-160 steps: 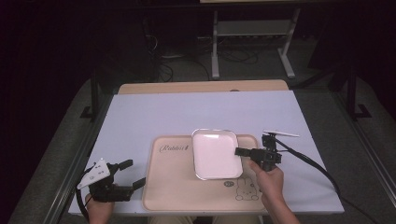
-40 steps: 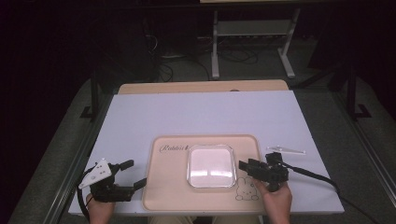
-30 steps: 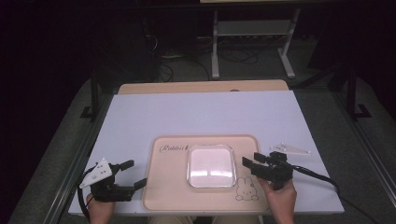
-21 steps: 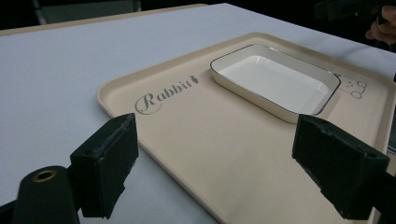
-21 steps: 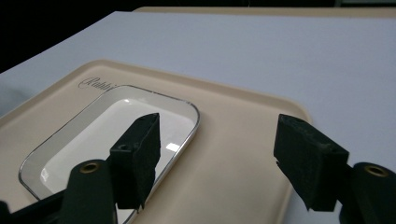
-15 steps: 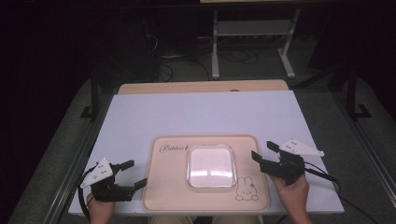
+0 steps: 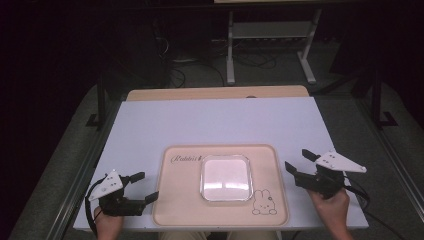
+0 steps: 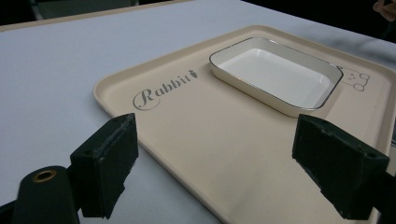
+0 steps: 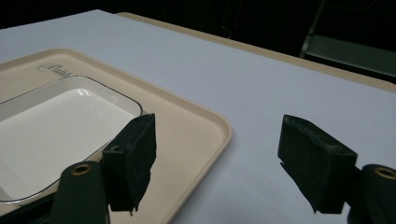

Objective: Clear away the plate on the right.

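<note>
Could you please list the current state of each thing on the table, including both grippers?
White square dish with a thin dark rim: upright, empty, resting flat on the tray.
Beige plastic tray with rabbit print: flat on the table, bearing the dish.
Left gripper: open, empty, by the tray's left edge.
Right gripper: jaws just opened, nothing between them, beside the tray's right edge.

we are counting one white dish (image 7: 225, 177), one beige tray (image 7: 182, 200), one desk (image 7: 220, 122), and two tools: the left tool (image 7: 142, 186) and the right tool (image 7: 298, 161).
</note>
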`<state>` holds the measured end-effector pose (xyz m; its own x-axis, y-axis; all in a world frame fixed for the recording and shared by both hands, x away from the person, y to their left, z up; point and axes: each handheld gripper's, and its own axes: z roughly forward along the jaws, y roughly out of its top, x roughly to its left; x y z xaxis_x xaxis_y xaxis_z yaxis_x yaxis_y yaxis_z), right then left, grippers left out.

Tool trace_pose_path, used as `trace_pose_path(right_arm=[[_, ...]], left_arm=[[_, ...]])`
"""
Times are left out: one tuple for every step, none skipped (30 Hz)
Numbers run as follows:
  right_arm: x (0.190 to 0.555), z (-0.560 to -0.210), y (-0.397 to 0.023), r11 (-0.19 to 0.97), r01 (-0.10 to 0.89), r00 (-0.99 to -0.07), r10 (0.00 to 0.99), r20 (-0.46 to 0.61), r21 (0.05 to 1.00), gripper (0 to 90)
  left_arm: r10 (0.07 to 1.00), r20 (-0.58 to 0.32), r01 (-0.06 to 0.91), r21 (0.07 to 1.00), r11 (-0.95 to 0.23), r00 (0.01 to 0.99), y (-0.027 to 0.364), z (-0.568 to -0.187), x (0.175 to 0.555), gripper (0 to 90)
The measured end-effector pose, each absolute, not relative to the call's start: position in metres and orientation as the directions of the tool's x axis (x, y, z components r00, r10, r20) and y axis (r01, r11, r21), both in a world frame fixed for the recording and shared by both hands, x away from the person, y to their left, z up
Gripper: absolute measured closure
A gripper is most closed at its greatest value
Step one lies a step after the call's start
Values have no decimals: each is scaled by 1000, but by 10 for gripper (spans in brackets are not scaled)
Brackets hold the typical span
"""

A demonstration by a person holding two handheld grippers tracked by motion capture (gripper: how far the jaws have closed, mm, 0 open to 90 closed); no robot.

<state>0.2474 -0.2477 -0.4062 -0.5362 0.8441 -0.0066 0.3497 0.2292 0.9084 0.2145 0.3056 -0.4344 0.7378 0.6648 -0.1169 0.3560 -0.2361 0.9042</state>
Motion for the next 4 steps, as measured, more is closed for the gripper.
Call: trace_pose_path(right_arm=[[247, -407, -250, 226, 348, -534, 845, -5, 910, 272], [246, -407, -252, 229, 348, -531, 847, -10, 909, 271], [246, -407, -253, 233, 346, -528, 849, -17, 909, 271], [246, -407, -254, 234, 341, -524, 852, -22, 910, 271]], left_arm=[[664, -114, 356, 903, -241, 739, 305, -434, 215, 140], [661, -114, 355, 903, -243, 741, 305, -435, 215, 139], [661, -113, 356, 902, -245, 742, 305, -435, 214, 140], [661, -113, 356, 902, -245, 742, 305, -435, 214, 140]])
